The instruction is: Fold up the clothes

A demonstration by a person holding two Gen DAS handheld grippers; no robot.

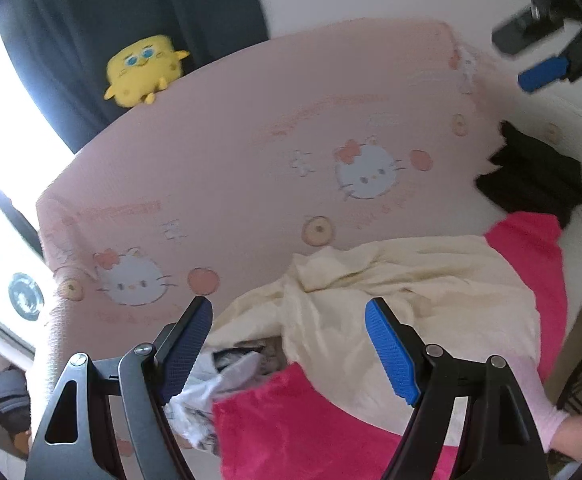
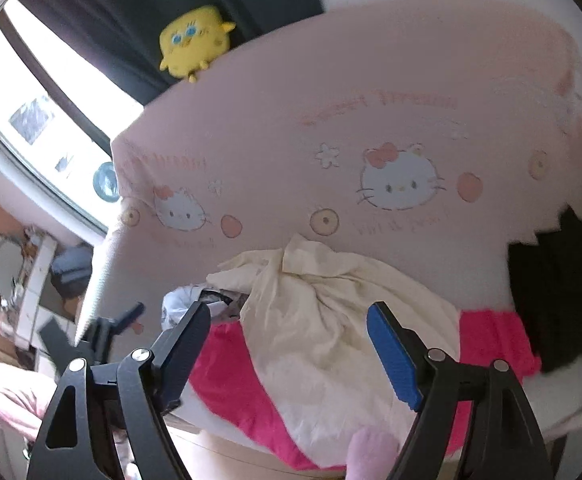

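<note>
A pink cartoon-cat bedsheet (image 1: 251,152) covers the bed. At its near edge a rumpled cream garment (image 2: 323,320) lies atop a bright pink cloth (image 1: 291,420), a black garment (image 1: 531,176) just beyond. The left gripper (image 1: 291,344) and right gripper (image 2: 289,344) hover above the cream garment, fingers spread, grasping nothing.

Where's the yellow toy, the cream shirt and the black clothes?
yellow toy (image 2: 195,38), right wrist view, on its face.
cream shirt (image 1: 411,280), left wrist view, on its crumpled middle.
black clothes (image 1: 531,176), left wrist view, on the pile's middle.
</note>
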